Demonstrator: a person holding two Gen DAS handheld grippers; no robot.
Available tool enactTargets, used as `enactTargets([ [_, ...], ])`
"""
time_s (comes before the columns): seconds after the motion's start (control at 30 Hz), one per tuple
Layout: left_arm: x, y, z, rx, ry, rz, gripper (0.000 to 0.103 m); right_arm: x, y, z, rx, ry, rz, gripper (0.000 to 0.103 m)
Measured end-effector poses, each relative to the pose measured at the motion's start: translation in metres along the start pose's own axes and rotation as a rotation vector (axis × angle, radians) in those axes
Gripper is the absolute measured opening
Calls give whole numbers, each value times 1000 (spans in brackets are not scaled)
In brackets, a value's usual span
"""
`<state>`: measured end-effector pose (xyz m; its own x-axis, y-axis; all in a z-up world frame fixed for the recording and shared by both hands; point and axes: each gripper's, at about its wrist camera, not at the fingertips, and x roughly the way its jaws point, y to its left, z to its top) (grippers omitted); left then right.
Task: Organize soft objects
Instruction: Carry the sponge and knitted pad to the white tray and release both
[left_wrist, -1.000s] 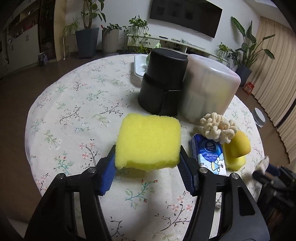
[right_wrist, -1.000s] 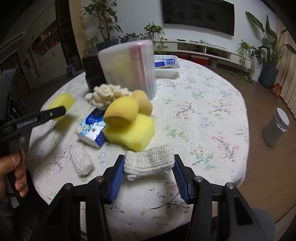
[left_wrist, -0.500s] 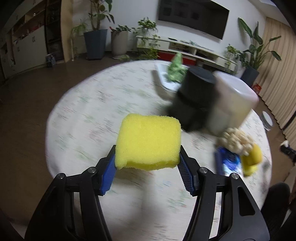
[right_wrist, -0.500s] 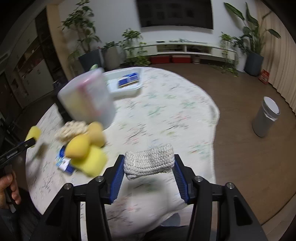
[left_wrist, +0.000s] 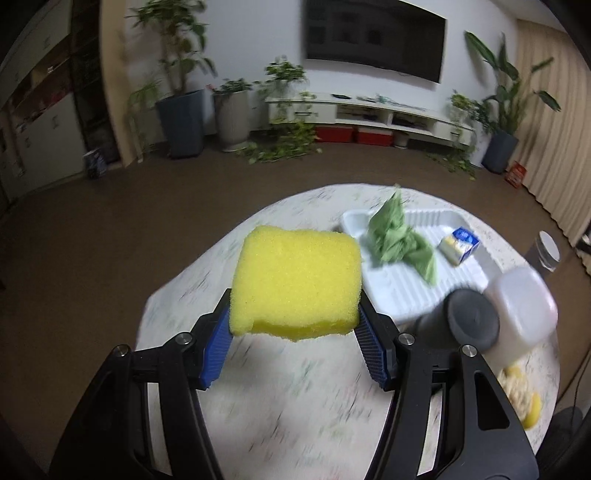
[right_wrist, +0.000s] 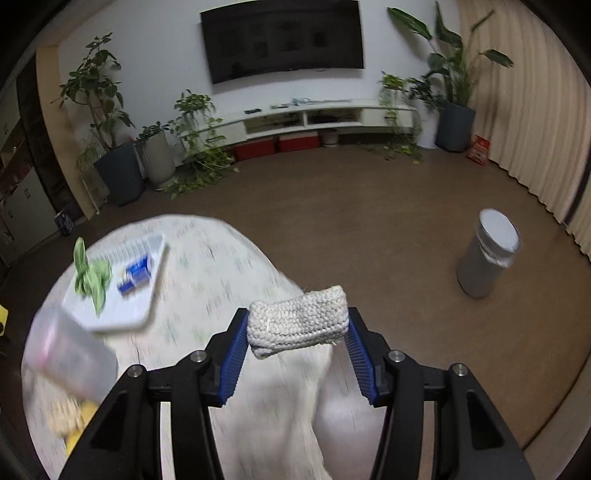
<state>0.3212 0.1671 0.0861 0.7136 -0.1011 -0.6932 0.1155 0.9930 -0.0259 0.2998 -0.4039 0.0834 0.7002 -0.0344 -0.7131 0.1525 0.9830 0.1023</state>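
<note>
Left wrist view: my left gripper (left_wrist: 295, 325) clamps a yellow sponge (left_wrist: 297, 282), blue pads (left_wrist: 216, 349) pressed into both sides, sponge lifted clear of the floral-cloth table (left_wrist: 280, 402) below. Ahead and right of my jaws sits a white ribbed tray (left_wrist: 417, 286) holding a crumpled green cloth (left_wrist: 397, 240) and a small blue-white carton (left_wrist: 460, 245). Nearer right: dark cylinder (left_wrist: 467, 321) touching a translucent container (left_wrist: 524, 310), both blurred. Right wrist view: my right gripper (right_wrist: 297, 332) grips a cream knitted piece (right_wrist: 299, 319) by its ends, held over the table's edge. Same tray is ahead-left of these jaws; a grey bin (right_wrist: 487, 258) stands on the floor, well right.
</note>
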Motion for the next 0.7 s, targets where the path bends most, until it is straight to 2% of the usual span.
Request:
enactTargets([
  [0.17,52,-25,40,81,41,-50,58,37,74,48,-159,5,123,54],
  [0.23,70,-40,49,132,53,-81,58,64,123,61,-282,56,187,54],
  [0.43,118,-79,49,309,138,-138,58,117,233,55,-581,149,287,54],
  [0.5,130,-87,45,357,164,-152,58,136,263,47,-661,185,293,54],
  [0.7,155,-91,43,376,212,-208,59,181,298,39,-723,257,298,54],
])
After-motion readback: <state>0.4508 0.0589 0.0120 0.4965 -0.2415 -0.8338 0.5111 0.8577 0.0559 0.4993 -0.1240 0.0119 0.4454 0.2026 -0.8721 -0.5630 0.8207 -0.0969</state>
